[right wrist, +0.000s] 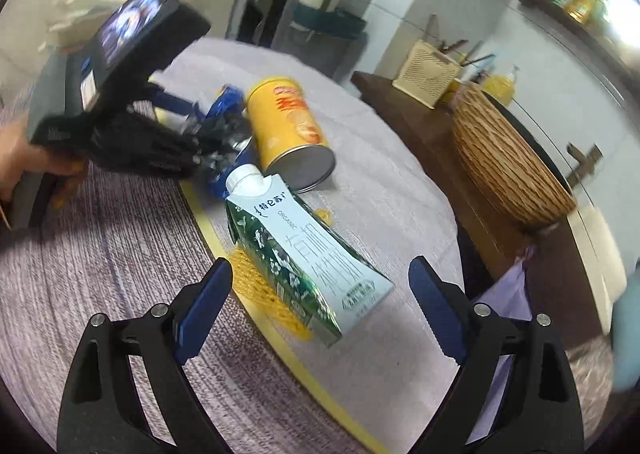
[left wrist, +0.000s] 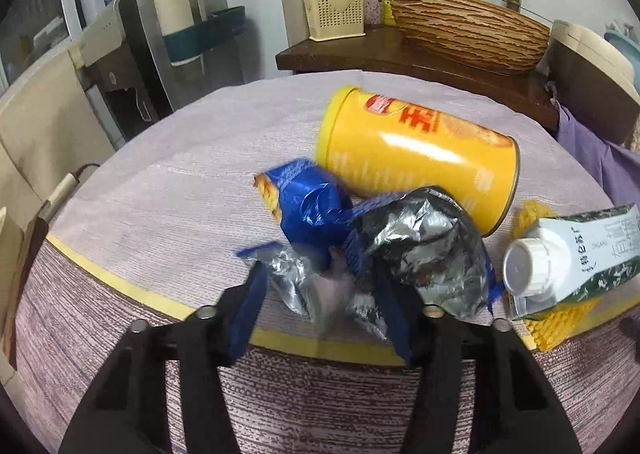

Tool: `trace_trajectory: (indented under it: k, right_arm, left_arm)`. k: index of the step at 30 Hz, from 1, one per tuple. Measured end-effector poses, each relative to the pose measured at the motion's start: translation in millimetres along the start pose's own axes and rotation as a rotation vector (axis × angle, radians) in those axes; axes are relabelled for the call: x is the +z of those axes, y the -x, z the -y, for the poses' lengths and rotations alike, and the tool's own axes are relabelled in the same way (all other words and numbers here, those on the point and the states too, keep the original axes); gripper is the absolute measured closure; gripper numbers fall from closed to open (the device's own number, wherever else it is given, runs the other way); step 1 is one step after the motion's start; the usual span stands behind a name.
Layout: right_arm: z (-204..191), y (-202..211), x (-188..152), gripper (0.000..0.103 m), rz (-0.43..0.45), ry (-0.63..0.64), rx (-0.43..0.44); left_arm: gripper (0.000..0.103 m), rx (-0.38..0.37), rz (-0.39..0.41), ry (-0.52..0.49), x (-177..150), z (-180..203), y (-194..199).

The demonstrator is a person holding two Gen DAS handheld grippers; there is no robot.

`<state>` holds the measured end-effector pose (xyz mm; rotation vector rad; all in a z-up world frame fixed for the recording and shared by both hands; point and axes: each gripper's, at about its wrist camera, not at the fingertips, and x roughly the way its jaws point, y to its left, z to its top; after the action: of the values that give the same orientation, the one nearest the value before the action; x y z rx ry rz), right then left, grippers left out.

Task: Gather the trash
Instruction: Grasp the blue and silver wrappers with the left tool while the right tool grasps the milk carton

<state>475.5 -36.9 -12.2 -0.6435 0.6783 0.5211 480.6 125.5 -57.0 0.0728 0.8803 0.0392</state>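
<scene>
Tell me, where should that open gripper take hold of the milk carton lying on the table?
Probably across the flat middle of the milk carton, coming down from above. It lies on its side, cap pointing away, and the right gripper already straddles its wide end; the two long faces give the fingers flat, parallel surfaces.

Left gripper (left wrist: 320, 318): black plastic frame showing round silver screws, fingers wearing blue pads (left wrist: 246, 314). Right gripper (right wrist: 320, 310) looking identical: black arms, silver screws, blue pads (right wrist: 204, 306). Left unit carrying a small lit screen (right wrist: 128, 24), possibly a camera display; blurred.
</scene>
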Motion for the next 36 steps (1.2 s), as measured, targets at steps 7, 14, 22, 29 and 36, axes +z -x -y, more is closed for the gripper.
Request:
trace_trajectory:
  k: [7,14,22,29,36]
  right_arm:
    - [-16,-20,10,0.014,-0.043,0.163,-0.023]
    - [-15,-47,18,0.015,-0.127,0.219,-0.009]
    - [-28,-39,11,0.046,-0.094,0.231,-0.008]
    - [-34,-7,2,0.051,-0.055,0.131,0.026]
    - [-50,32,-23,0.051,-0.017,0.007,0.071]
  left_arm:
    - [0.096,-0.030,-0.019,0.051,-4,-18,-3]
    - [0.097,-0.008,0.022,0.010,-9,-20,11]
    - [0.097,0.003,0.061,-0.036,-22,-16,32]
    - [0.097,-0.027,0.073,0.000,-41,-18,52]
    - [0.097,-0.052,0.115,-0.019,-75,-4,93]
